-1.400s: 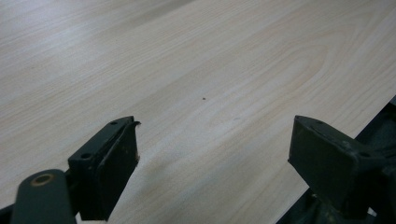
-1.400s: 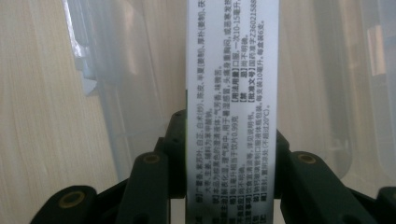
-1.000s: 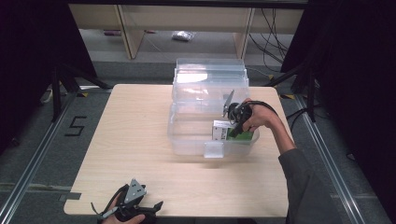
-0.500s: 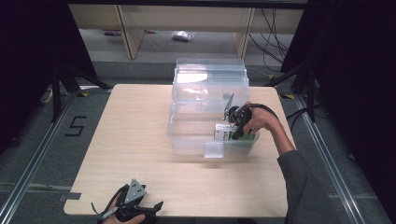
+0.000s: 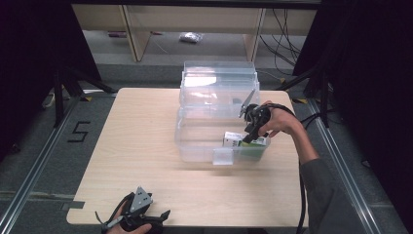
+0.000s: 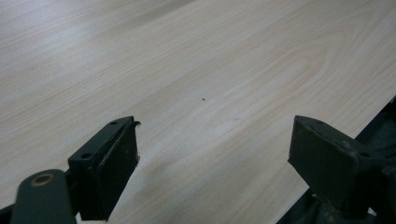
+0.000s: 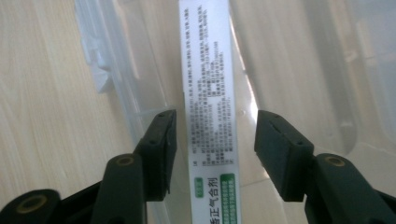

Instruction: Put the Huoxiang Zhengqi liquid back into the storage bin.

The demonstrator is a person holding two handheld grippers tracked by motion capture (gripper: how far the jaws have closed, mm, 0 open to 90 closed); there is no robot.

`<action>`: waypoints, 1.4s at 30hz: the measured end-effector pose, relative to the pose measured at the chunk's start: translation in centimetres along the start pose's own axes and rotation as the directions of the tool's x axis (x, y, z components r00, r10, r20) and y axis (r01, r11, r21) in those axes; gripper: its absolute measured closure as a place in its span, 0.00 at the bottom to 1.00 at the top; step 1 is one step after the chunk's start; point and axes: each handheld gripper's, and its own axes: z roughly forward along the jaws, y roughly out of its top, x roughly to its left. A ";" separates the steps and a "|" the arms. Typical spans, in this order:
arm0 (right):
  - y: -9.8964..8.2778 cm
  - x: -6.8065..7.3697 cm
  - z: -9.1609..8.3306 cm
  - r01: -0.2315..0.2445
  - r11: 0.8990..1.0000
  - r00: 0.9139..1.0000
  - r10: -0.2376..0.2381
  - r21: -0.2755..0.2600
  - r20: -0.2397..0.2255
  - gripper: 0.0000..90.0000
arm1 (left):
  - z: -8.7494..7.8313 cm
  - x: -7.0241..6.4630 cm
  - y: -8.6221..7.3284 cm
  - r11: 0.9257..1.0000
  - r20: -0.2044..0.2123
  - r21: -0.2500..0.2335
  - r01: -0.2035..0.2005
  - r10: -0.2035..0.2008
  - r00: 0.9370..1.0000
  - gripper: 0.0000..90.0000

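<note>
The right tongs (image 7: pixel 212 154) hang over the clear bin (image 5: pixel 195 141), jaws just opened with gaps on both sides of the white-and-green box (image 7: pixel 208 93), which seems to rest inside the bin. The left tongs (image 6: pixel 215 154) gape wide, holding nothing, low over the surface (image 5: pixel 141 146), well apart from the bin.

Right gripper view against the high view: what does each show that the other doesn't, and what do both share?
Right gripper view: fine print on the white box, and the right claw open, having just released it, gaps either side. High view: the whole table, the left claw, the person's forearm. Both: the box in the clear bin.
</note>
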 end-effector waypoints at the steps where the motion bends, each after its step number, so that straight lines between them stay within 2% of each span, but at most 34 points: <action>1: -0.1 0.0 -0.2 -0.003 1.000 1.000 0.003 -0.010 0.001 0.54 | 0.0 0.0 0.0 1.000 0.001 -0.001 -0.003 0.003 1.000 0.17; 3: -0.3 -0.2 -0.6 0.017 0.998 1.000 -0.017 -0.052 0.002 0.53 | -0.1 0.1 0.0 1.000 -0.006 0.015 -0.021 0.021 1.000 0.17; 4: -0.4 -0.2 -0.9 -0.003 0.998 1.000 0.003 -0.068 0.011 0.53 | -0.1 0.2 0.0 1.000 -0.008 0.019 -0.024 0.024 1.000 0.17; 5: -0.4 0.0 -1.1 -0.040 0.996 0.999 0.040 -0.086 0.000 0.52 | -0.1 0.3 0.1 0.999 -0.009 0.022 -0.028 0.029 1.000 0.17; 7: -0.5 0.0 -1.4 -0.048 0.993 0.999 0.050 -0.106 0.015 0.48 | -0.1 0.2 0.1 1.000 -0.012 0.020 -0.019 0.019 1.000 0.17; 9: -0.6 0.2 -1.7 -0.090 0.988 0.995 0.094 -0.127 0.022 0.46 | -0.1 0.2 0.1 0.999 -0.013 0.024 -0.022 0.023 1.000 0.17; 10: -0.6 0.2 -1.8 -0.078 0.988 0.996 0.082 -0.132 0.026 0.45 | -0.1 0.2 0.0 1.000 -0.009 0.012 -0.014 0.014 1.000 0.17; 11: -0.6 0.3 -1.8 -0.097 0.987 0.994 0.102 -0.130 0.033 0.43 | -0.1 0.1 0.0 1.000 -0.006 0.007 -0.010 0.010 1.000 0.17; 12: -0.6 0.3 -1.9 -0.092 0.986 0.994 0.098 -0.136 0.040 0.42 | -0.1 0.0 0.0 1.000 0.000 0.000 -0.002 0.002 1.000 0.17; 13: -0.6 0.5 -2.0 -0.123 0.983 0.990 0.131 -0.138 0.044 0.40 | -0.1 0.0 0.1 1.000 -0.003 0.004 0.001 -0.001 1.000 0.17; 14: -0.6 0.5 -2.1 -0.112 0.982 0.991 0.121 -0.154 0.050 0.39 | -0.1 0.0 0.1 1.000 -0.003 0.006 0.003 -0.003 1.000 0.17; 16: -0.6 0.7 -2.3 -0.151 0.971 0.986 0.162 -0.185 0.042 0.37 | -0.1 0.1 0.1 1.000 0.000 0.007 -0.009 0.009 1.000 0.17; 18: -0.7 0.9 -2.4 -0.168 0.965 0.983 0.180 -0.201 0.041 0.35 | -0.1 0.2 0.1 1.000 -0.009 0.015 -0.026 0.026 1.000 0.17; 20: -0.9 1.1 -2.3 -0.197 0.960 0.977 0.210 -0.200 0.041 0.34 | -0.1 0.1 0.1 1.000 -0.012 0.019 -0.012 0.013 1.000 0.17; 21: -1.0 1.0 -2.3 -0.185 0.962 0.979 0.199 -0.200 0.051 0.33 | -0.1 0.1 0.0 1.000 -0.011 0.015 -0.010 0.010 1.000 0.17; 22: -1.1 1.1 -2.3 -0.201 0.959 0.975 0.215 -0.198 0.050 0.33 | 0.0 0.1 0.1 1.000 -0.007 0.012 -0.010 0.010 1.000 0.17; 23: -1.2 1.1 -2.3 -0.199 0.959 0.975 0.214 -0.202 0.054 0.33 | 0.0 0.0 0.0 1.000 -0.001 -0.002 0.006 -0.006 1.000 0.17; 24: -1.4 1.1 -2.4 -0.221 0.951 0.970 0.238 -0.218 0.054 0.32 | 0.0 0.1 0.1 1.000 0.000 0.001 -0.006 0.006 1.000 0.17; 26: -1.6 1.1 -2.5 -0.232 0.944 0.967 0.250 -0.233 0.053 0.31 | 0.1 0.0 0.0 1.000 -0.001 -0.003 0.009 -0.009 1.000 0.17; 28: -1.8 1.1 -2.6 -0.247 0.937 0.963 0.267 -0.246 0.049 0.30 | 0.0 0.0 0.0 1.000 -0.003 -0.003 0.006 -0.006 1.000 0.17; 29: -1.9 1.0 -2.5 -0.239 0.937 0.964 0.261 -0.254 0.058 0.30 | 0.0 0.1 0.0 1.000 0.001 -0.003 -0.008 0.008 1.000 0.17; 30: -1.9 1.3 -2.6 -0.275 0.928 0.954 0.296 -0.252 0.048 0.29 | 0.0 0.1 0.0 1.000 -0.002 -0.001 -0.008 0.008 1.000 0.17; 33: -2.1 1.5 -2.7 -0.277 0.922 0.951 0.304 -0.271 0.062 0.29 | 0.0 0.0 0.0 1.000 -0.003 -0.001 0.003 -0.003 1.000 0.17; 34: -2.1 1.7 -2.8 -0.290 0.915 0.945 0.320 -0.282 0.067 0.29 | 0.0 0.0 0.0 1.000 -0.001 0.002 -0.002 0.002 1.000 0.17; 35: -2.1 1.7 -2.8 -0.290 0.915 0.945 0.320 -0.282 0.067 0.29 | 0.0 0.0 0.0 1.000 -0.001 0.002 -0.002 0.002 1.000 0.17; 37: -2.0 2.2 -3.0 -0.313 0.903 0.936 0.346 -0.293 0.068 0.29 | 0.0 0.0 0.1 1.000 -0.001 0.004 -0.005 0.005 1.000 0.17; 39: -2.1 2.4 -2.9 -0.308 0.901 0.937 0.344 -0.305 0.068 0.29 | 0.0 0.1 0.1 1.000 0.000 0.001 -0.010 0.010 1.000 0.17; 40: -2.1 2.4 -2.9 -0.308 0.901 0.937 0.344 -0.305 0.068 0.29 | 0.0 0.0 0.0 1.000 -0.004 0.004 0.005 -0.005 1.000 0.17; 41: -2.0 2.9 -2.9 -0.330 0.892 0.928 0.366 -0.307 0.064 0.29 | 0.0 0.1 0.1 1.000 0.000 0.004 -0.008 0.008 1.000 0.17; 42: -2.0 2.8 -2.9 -0.307 0.898 0.934 0.347 -0.316 0.079 0.29 | 0.0 0.1 0.1 1.000 0.001 0.006 -0.013 0.013 1.000 0.17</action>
